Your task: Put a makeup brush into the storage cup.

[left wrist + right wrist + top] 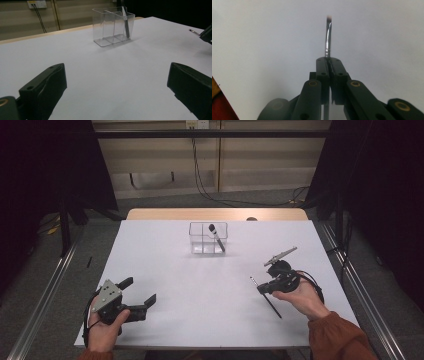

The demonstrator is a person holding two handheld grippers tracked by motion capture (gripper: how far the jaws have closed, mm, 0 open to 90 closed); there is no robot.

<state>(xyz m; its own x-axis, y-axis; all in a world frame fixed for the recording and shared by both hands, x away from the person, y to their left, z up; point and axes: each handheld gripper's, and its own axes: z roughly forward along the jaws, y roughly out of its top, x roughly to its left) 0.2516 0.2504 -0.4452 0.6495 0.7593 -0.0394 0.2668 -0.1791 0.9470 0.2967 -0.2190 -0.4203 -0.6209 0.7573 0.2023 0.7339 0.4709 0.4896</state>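
Note:
My right gripper (265,287) (329,61) is shut on a thin brush (273,307) (327,37) over the right part of the white table (200,285). The brush's metal ferrule and small tip stick out past the jaws; its dark handle trails back toward the hand. At the near left my left gripper (139,290) (117,75) rests low, open, with nothing between its jaws. A clear divided container (208,238) (112,25) stands at the far middle with a dark pen-like tool (216,236) (126,23) leaning in it. In the left gripper view the right gripper (207,33) appears at the right edge.
The table's far edge is a strip of bare wood (215,214). Metal rails (45,290) run along the floor on both sides, and cables (220,197) lie behind the table. Bare white surface lies between the two grippers and the container.

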